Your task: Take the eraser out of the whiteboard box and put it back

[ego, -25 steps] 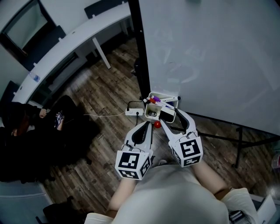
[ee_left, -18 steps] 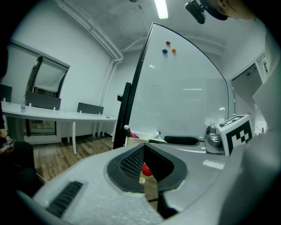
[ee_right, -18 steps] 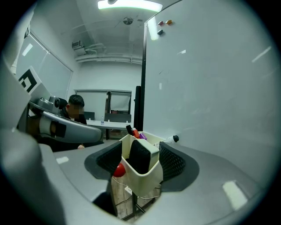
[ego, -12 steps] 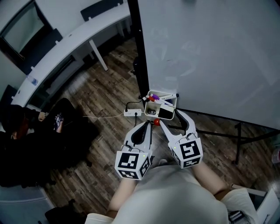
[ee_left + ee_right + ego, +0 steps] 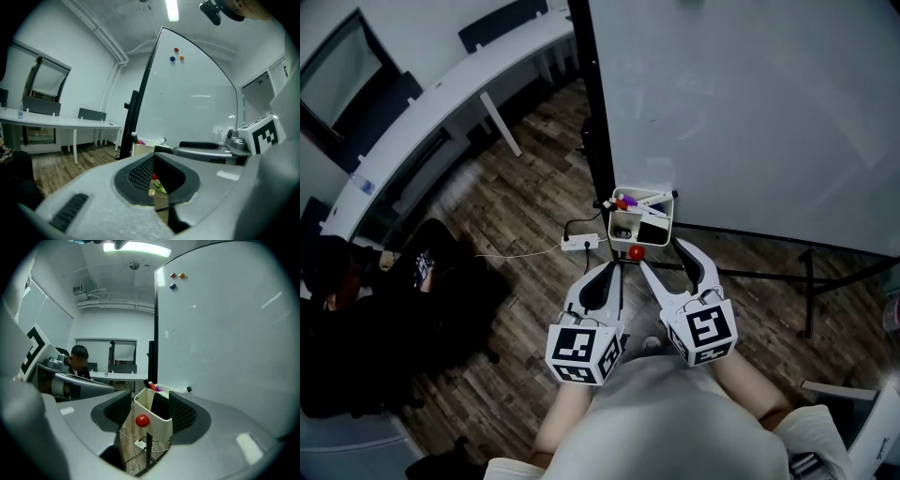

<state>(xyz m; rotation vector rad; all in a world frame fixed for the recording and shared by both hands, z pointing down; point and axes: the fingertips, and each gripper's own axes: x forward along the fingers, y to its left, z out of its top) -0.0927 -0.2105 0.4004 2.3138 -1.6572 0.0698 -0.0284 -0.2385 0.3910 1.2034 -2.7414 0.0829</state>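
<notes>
Cream, open-topped whiteboard box (image 5: 159, 426), a red knob (image 5: 142, 420) on its front, at the whiteboard's (image 5: 220, 333) lower edge; a dark eraser (image 5: 159, 407) stands upright inside, beside markers (image 5: 152, 387).

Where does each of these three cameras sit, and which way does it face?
Head view: on the person's head, facing steeply down at the whiteboard box; left gripper, right gripper and forearms show.
Left gripper view: on the left gripper, looking along its shut jaws toward the whiteboard.
Right gripper view: on the right gripper, looking at the box between its open jaws.
Shared: all three show the box.
</notes>
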